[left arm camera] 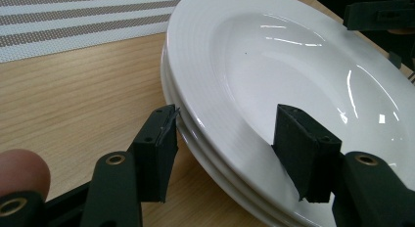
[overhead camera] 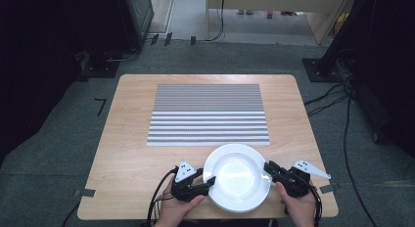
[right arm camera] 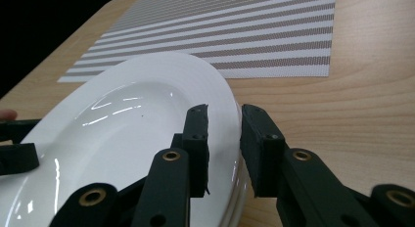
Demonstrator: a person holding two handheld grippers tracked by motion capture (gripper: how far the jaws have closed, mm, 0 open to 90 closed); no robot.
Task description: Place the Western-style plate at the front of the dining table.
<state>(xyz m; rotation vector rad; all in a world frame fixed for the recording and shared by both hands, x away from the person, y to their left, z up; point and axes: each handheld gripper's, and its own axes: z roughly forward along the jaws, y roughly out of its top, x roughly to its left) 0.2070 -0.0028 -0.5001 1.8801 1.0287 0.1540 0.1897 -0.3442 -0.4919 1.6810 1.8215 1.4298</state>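
Stack of white plates (overhead camera: 237, 177) sits on the table (overhead camera: 127, 153) at its 6 o'clock edge, just short of the striped placemat (overhead camera: 208, 114), which lies toward 12 o'clock at table centre. Left gripper view shows at least two or three rims layered in the stack (left arm camera: 205, 134); top plate is deep-welled and glossy.

Left hand-held gripper (overhead camera: 204, 180) is at the stack's 9 o'clock rim. Jaws are spread wide, one outside the rim over the wood, the other over the top plate's inner slope; no pinch on the rim visible. Left hand (overhead camera: 178, 210) holds it from below.

Right hand-held gripper (overhead camera: 270, 169) is at the stack's 3 o'clock rim. In the right gripper view (right arm camera: 224, 139) its jaws straddle the top plate's rim with a narrow gap between them; firm contact: cannot tell. Right hand (overhead camera: 298, 207) grips it from 6 o'clock.
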